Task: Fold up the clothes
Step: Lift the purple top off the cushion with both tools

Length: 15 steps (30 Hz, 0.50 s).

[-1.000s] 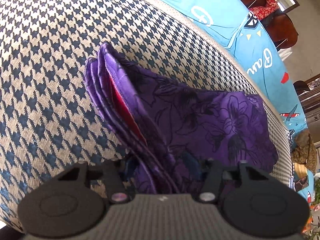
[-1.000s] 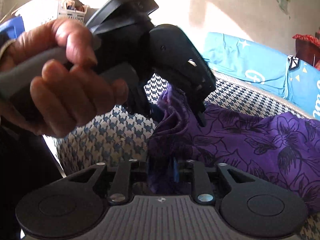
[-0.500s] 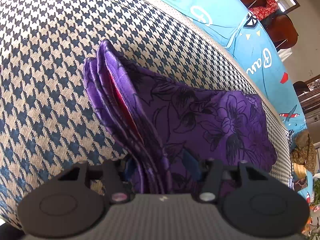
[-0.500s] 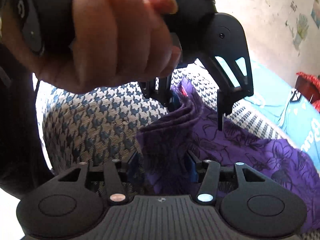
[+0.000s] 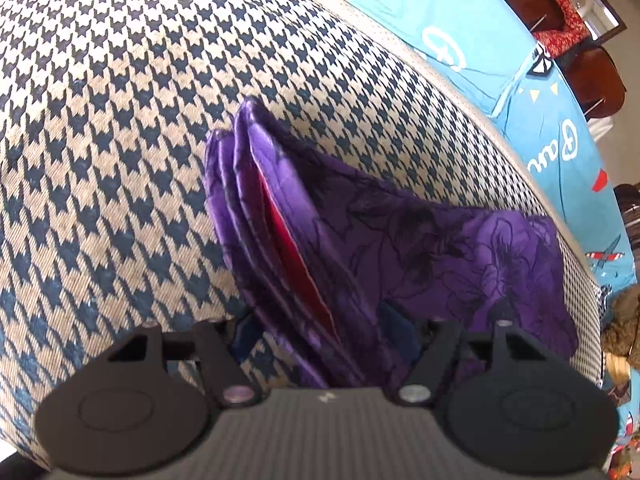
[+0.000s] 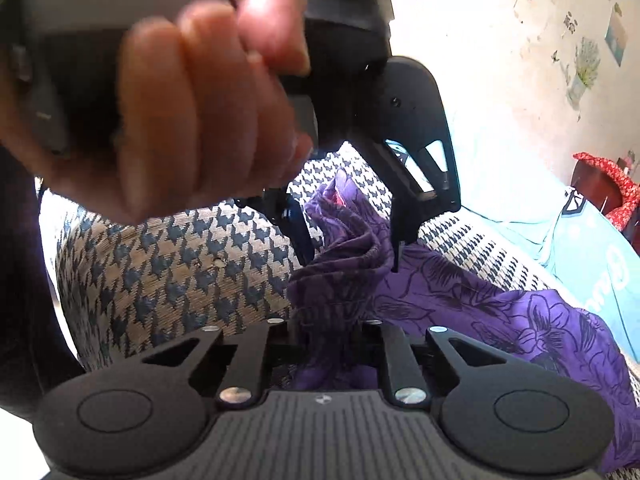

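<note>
Left side of the scene: a hand (image 6: 160, 92) wrapped round the grey handle of the left gripper (image 6: 348, 248), seen from the right wrist camera. The gripper points down at the purple floral garment (image 5: 440, 248), which lies on a houndstooth cushion (image 5: 120, 140), blue-black on beige. Its jaws are opening. A bunched ridge of the cloth stands up between them. In the left wrist view bare houndstooth shows between the blue pad on the left and the cloth, so that pad is clear of the fabric. The pad on the right sits against or just beside the folds; contact there cannot be judged.

Centre: the garment is gathered into several stacked folds at its near end. A red strip (image 5: 296, 260) shows between two of the layers. From the folds the cloth spreads flat to the right across the cushion.

Lower centre, right wrist view: right gripper (image 6: 326, 344) low over the cushion, jaws closing. They are drawn in tight on a pinch of the same purple cloth, which rises between them in a narrow crumpled column. Cloth is gripped there.

Right: beyond the cushion's far edge, a bright blue printed sheet (image 5: 460, 40) with white lettering. Further right, a dark wooden piece (image 5: 592, 76) with a red patterned cloth (image 5: 556, 4) draped on top.
</note>
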{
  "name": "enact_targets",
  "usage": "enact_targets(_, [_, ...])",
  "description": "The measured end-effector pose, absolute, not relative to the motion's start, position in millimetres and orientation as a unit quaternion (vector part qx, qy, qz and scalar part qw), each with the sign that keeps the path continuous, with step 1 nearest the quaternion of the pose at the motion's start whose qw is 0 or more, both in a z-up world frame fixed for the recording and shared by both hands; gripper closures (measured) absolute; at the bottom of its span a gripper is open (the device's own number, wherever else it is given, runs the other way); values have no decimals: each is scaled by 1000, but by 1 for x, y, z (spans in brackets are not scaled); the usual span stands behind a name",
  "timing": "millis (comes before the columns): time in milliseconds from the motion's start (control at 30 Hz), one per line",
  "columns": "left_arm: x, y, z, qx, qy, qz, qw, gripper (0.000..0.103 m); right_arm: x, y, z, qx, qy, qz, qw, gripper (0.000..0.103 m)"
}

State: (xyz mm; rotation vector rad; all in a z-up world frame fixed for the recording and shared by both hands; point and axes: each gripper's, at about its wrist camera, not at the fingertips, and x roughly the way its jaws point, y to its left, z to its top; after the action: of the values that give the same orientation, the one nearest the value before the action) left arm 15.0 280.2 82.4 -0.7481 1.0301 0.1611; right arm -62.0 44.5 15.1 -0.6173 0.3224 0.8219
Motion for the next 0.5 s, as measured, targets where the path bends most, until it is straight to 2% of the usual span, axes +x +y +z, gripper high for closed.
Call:
enact_targets(167, [25, 278, 81, -343, 471, 92, 807, 37, -59, 38, 18, -296, 146, 392, 859, 89])
enact_targets(267, [34, 272, 80, -330, 466, 105, 814, 42, -62, 37, 16, -297, 143, 392, 859, 89])
enact_targets(333, [41, 266, 80, -316, 462, 117, 820, 52, -65, 34, 16, -298, 140, 392, 859, 89])
enact_targets(400, [46, 261, 80, -304, 458, 127, 825, 69, -64, 40, 16, -302, 135, 393, 858, 89])
enact_targets(500, [46, 256, 79, -291, 455, 134, 831, 82, -66, 36, 19, -305, 126, 393, 858, 89])
